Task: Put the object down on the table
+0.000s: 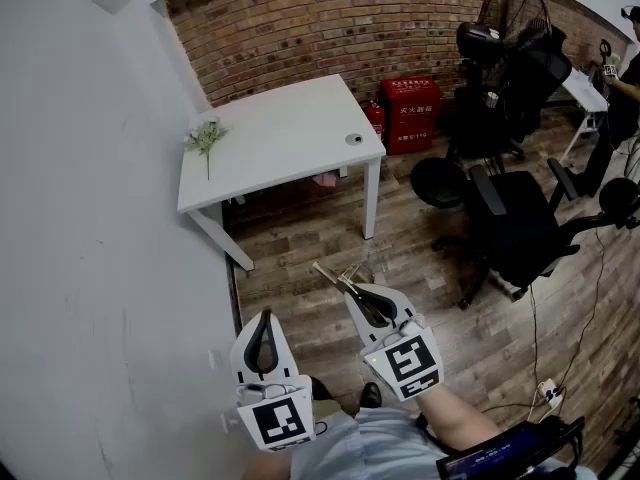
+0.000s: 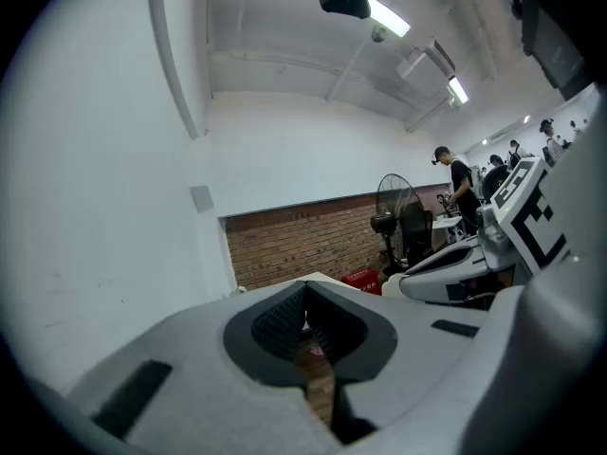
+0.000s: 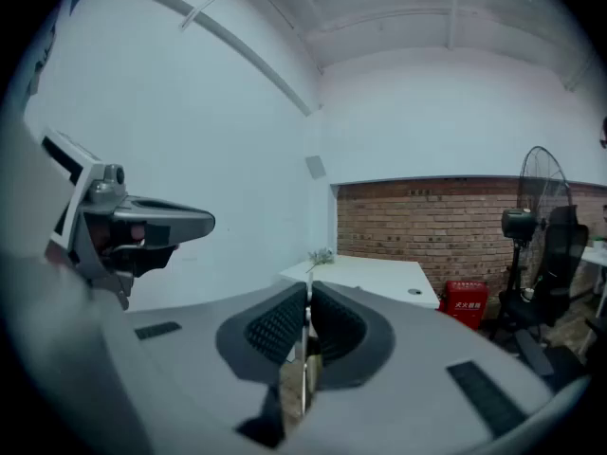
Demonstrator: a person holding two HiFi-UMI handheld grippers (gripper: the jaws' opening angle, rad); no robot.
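Note:
My right gripper (image 1: 350, 286) is shut on a thin tan stick-like object (image 1: 328, 273), which pokes out past the jaws toward the table. In the right gripper view the object (image 3: 304, 354) shows edge-on as a pale strip between the dark pads of the right gripper (image 3: 308, 297). My left gripper (image 1: 264, 314) hangs beside it, lower left, with its jaws together and nothing in them; the left gripper (image 2: 305, 297) shows the same in its own view. The white table (image 1: 280, 133) stands ahead, well apart from both grippers. It carries a small flower sprig (image 1: 205, 138) and a small round object (image 1: 353, 139).
A white wall (image 1: 90, 248) runs along the left. Black office chairs (image 1: 510, 218) and a standing fan (image 1: 510, 18) crowd the right. Red boxes (image 1: 410, 113) sit against the brick wall. A person (image 1: 625, 78) stands at the far right. A cable and power strip (image 1: 548, 393) lie on the wooden floor.

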